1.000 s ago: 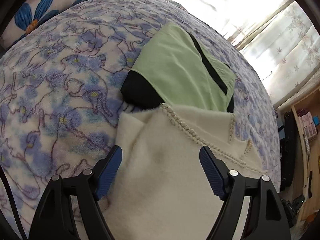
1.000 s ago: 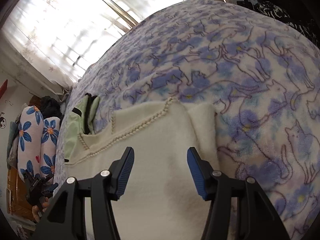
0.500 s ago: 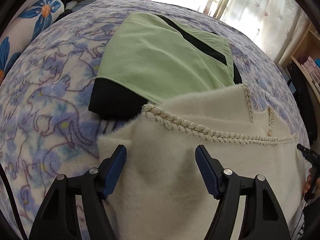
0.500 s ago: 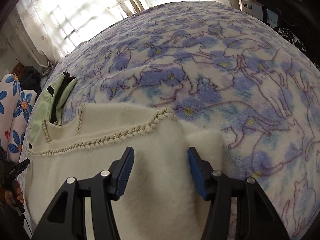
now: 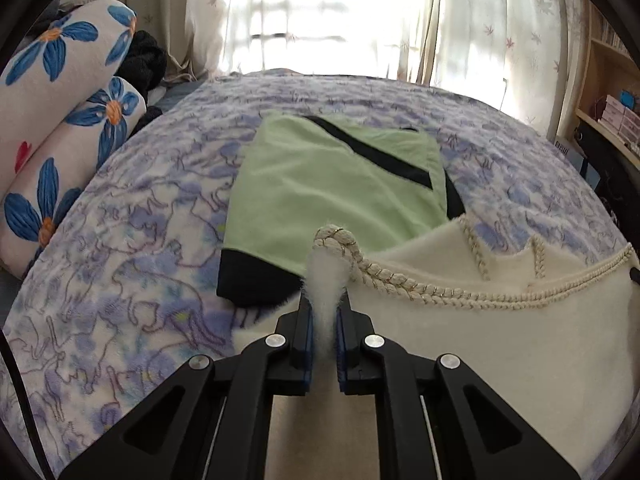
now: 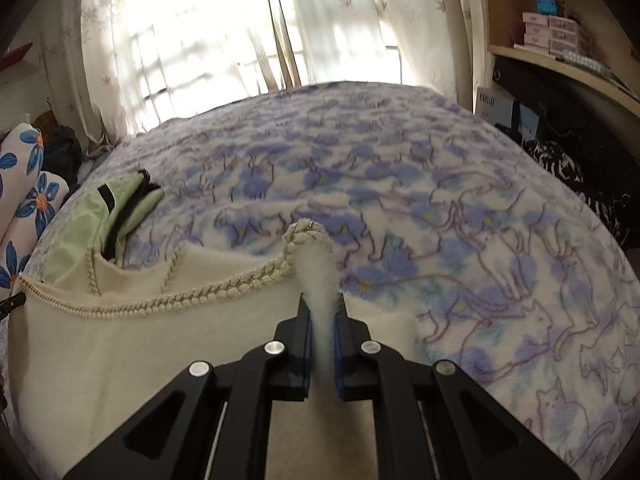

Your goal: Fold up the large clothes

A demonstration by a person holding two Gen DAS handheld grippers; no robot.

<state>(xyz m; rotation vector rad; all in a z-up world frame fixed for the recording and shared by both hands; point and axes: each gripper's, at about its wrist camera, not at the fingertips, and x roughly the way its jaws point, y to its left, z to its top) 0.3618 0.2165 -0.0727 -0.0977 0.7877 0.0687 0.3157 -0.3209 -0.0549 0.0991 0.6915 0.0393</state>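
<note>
A fluffy cream garment [image 5: 480,344] with a braided rope trim [image 5: 440,294] lies on the bed, spread between both grippers. My left gripper [image 5: 323,308] is shut on its left top corner, and a tuft of fleece bulges up between the blue pads. In the right wrist view, my right gripper [image 6: 320,306] is shut on the cream garment's [image 6: 140,352] right top corner in the same way. The pinched edge is lifted a little above the bed. A folded light-green and black garment [image 5: 332,184] lies just beyond the cream one, also seen as the green garment [image 6: 96,224] at the left.
The bed carries a blue and purple cat-print blanket [image 6: 440,208]. Flower-print pillows [image 5: 60,120] and a dark bundle [image 5: 144,60] lie at the left. Sheer curtains [image 5: 320,16] hang over a bright window behind. Wooden shelves with boxes [image 6: 560,36] stand at the right.
Both grippers have gone from open to shut on the cream garment's top corners. Both views have tipped up and levelled, and the pinched edge has risen off the blanket.
</note>
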